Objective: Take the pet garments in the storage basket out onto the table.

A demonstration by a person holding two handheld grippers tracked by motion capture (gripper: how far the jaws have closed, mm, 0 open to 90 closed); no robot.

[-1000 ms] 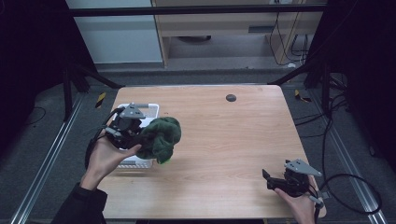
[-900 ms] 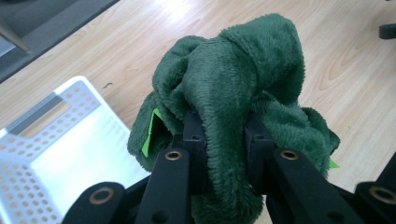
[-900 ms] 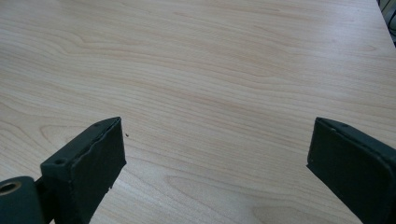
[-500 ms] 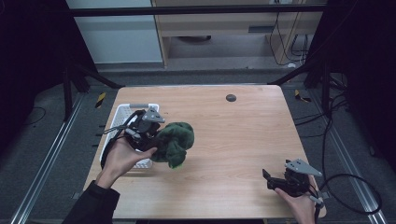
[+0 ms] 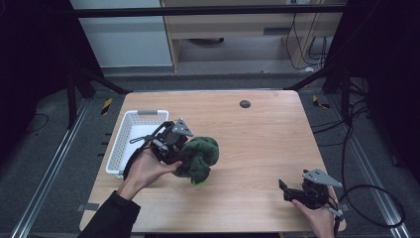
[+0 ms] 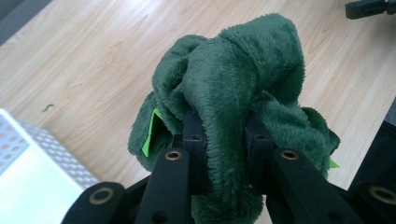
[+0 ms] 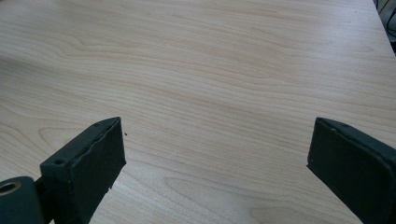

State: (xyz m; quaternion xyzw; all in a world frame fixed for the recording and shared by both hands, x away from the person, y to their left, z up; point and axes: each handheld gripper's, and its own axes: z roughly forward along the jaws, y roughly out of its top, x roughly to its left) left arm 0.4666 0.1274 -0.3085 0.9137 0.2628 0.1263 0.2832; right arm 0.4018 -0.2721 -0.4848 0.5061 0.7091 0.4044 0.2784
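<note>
A bunched dark green plush cloth [image 5: 200, 158] hangs just above the wooden table [image 5: 257, 144], left of its middle. My left gripper [image 5: 184, 154] is shut on it; in the left gripper view the fleece [image 6: 233, 93] bulges up between the two black jaws, and a bright green tag [image 6: 150, 133] shows at its left side. My right gripper [image 5: 286, 192] rests low at the table's front right corner, open, with bare wood [image 7: 215, 93] between its jaws.
A white perforated basket [image 5: 130, 141] stands at the table's left edge, just behind my left hand; its corner [image 6: 32, 163] shows at the lower left of the left gripper view. A small dark round disc [image 5: 244, 103] lies near the far edge.
My left gripper has carried the green cloth rightward, away from the basket and toward the table's middle. The right gripper has stayed where it was.
</note>
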